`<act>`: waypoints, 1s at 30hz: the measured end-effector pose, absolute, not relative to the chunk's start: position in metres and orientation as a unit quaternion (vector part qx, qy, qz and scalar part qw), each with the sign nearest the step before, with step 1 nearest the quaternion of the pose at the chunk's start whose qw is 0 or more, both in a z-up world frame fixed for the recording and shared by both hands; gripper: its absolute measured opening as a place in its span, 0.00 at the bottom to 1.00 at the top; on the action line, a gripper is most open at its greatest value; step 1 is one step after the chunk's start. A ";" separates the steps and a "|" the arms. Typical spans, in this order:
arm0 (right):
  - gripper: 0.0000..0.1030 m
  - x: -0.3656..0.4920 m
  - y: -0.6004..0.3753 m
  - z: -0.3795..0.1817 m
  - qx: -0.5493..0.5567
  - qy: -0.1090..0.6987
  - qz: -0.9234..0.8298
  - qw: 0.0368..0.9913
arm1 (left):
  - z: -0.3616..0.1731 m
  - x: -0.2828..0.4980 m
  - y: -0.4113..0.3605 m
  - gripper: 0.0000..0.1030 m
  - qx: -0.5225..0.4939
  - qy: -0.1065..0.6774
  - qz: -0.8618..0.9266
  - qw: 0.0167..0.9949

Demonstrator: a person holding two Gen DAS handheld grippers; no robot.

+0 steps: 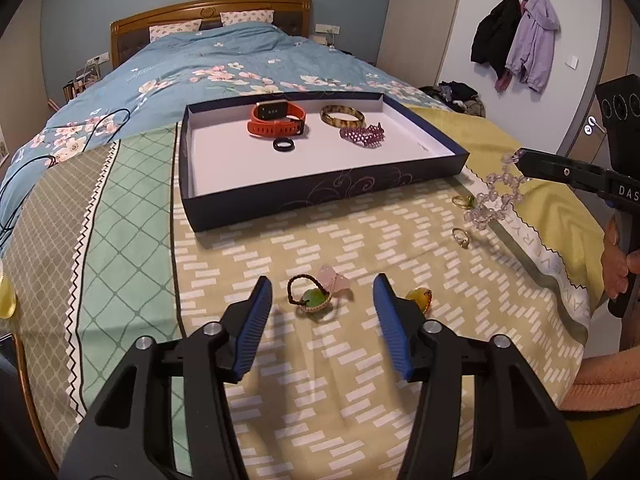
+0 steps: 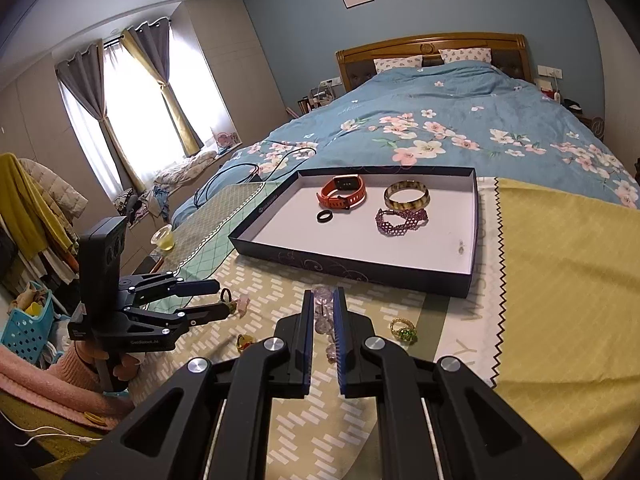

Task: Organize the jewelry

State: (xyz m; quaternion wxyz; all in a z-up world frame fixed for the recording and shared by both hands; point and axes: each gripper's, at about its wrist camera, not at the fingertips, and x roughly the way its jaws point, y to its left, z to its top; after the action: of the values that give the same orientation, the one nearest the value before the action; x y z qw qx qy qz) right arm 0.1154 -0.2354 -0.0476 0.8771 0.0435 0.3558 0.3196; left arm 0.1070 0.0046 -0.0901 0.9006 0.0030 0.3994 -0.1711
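Both wrist views low over bed, facing headboard; share tray.

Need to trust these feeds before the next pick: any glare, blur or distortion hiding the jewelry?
Right wrist view: window blown out white, but box and watch evenly lit and sharp; clear bead bracelet between the right gripper fingers is hard to read. Left wrist view: fisheye bends the edges; green stone bracelet ahead of the left gripper is sharp, with soft shadows.

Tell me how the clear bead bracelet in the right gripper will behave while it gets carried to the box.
The clear bead bracelet probably stays floppy: it hangs in loose loops below the right gripper. It may swing, since only the top beads are pinched. The glossy, round beads could slip, so move slowly toward the box.
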 end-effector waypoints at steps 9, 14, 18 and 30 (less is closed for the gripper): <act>0.08 0.115 -0.235 -0.051 0.050 0.359 0.321 0.875 | -0.092 0.106 -0.007 0.26 0.030 0.399 -0.192 0.896; 0.08 0.118 -0.238 -0.056 0.052 0.367 0.317 0.873 | -0.091 0.104 -0.006 0.28 0.031 0.396 -0.194 0.897; 0.09 0.120 -0.234 -0.063 0.058 0.377 0.329 0.864 | -0.093 0.103 -0.012 0.25 0.050 0.403 -0.200 0.892; 0.13 0.124 -0.170 -0.093 0.030 0.422 0.406 0.810 | -0.091 0.107 -0.004 0.16 0.022 0.407 -0.217 0.887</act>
State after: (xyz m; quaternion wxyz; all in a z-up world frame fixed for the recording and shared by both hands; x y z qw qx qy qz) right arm 0.1239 -0.1697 -0.0933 0.8104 0.0302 0.4217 0.4057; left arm 0.1066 -0.0039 -0.0908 0.8869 0.0223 0.4073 -0.2169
